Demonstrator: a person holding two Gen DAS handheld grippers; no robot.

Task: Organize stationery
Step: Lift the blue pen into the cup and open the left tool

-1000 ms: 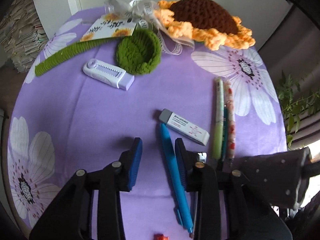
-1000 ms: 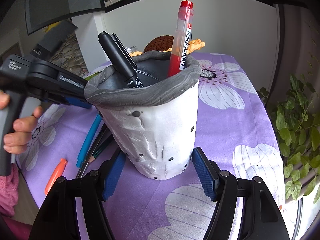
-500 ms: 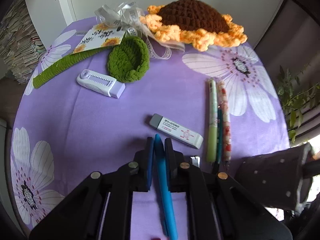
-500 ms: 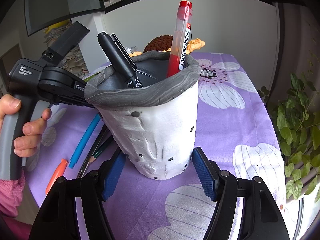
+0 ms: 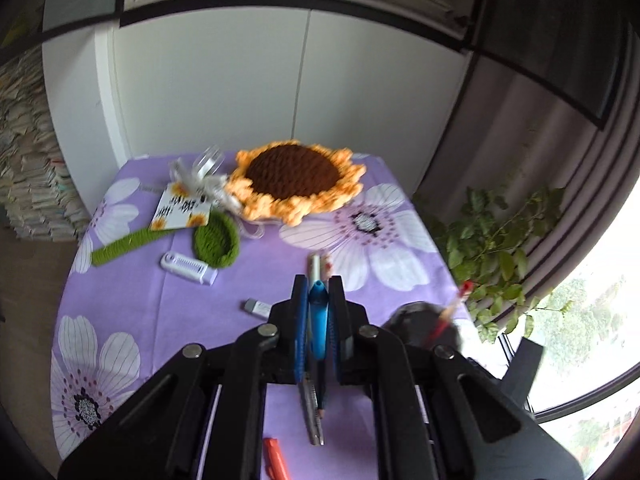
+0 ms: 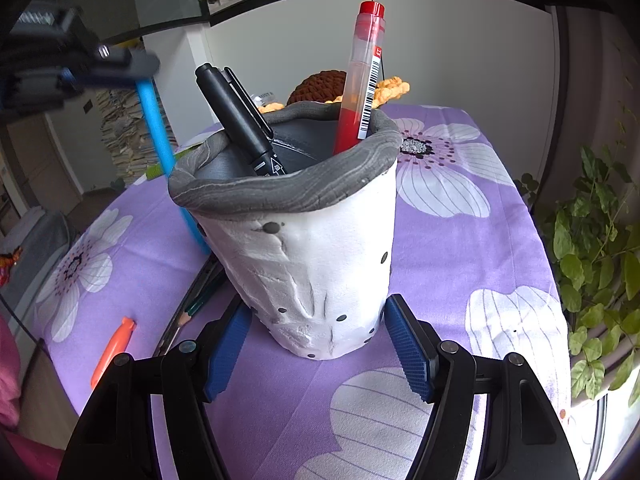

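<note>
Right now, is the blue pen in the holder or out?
Out: left gripper holds the blue pen in the air beside the pen holder.

The left tongs (image 5: 318,314) are matte black plastic: two broad angular arms, each with a triangular cut-out near the camera, narrowing to fingers lined with ribbed blue pads (image 5: 301,332). Round silver screw heads sit at the joints, four across the arms. The right tongs (image 6: 318,350) are the same build, black with silver screws and blue cross-hatched pads (image 6: 408,360). At the near left edge of the right wrist view shows a bit of pink sleeve (image 6: 9,380).
</note>
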